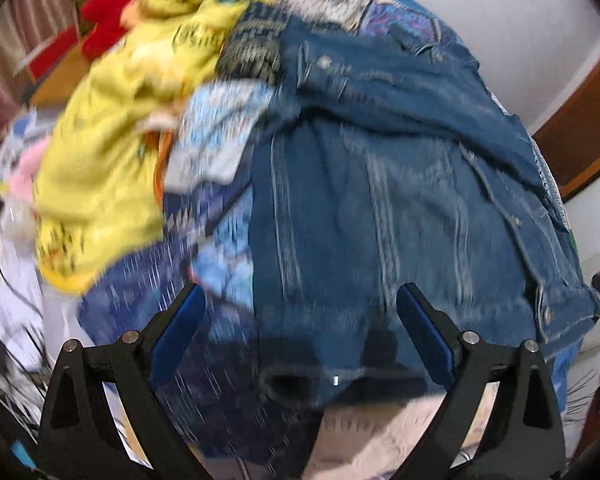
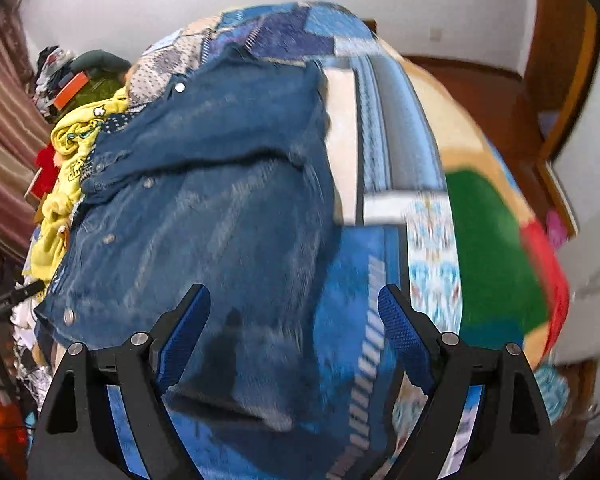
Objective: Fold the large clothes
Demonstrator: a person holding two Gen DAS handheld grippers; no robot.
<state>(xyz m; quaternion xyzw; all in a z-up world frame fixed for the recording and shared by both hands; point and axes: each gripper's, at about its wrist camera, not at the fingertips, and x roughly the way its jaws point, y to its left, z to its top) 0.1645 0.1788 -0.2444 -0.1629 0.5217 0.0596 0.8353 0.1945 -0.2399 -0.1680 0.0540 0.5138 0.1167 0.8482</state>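
Observation:
A blue denim jacket [image 1: 380, 200] lies spread on a patchwork quilt, its upper part folded down across the body. It also shows in the right wrist view [image 2: 220, 208], with metal buttons along its left edge. My left gripper [image 1: 300, 304] is open and empty, hovering above the jacket's near hem. My right gripper [image 2: 294, 304] is open and empty above the jacket's near right corner. Both views are motion-blurred.
A yellow printed garment [image 1: 112, 152] lies crumpled left of the jacket, also seen in the right wrist view [image 2: 68, 168]. The blue patchwork quilt [image 2: 400, 168] covers the bed. A green and red blanket [image 2: 496, 248] lies at right. Clutter sits at far left; white walls behind.

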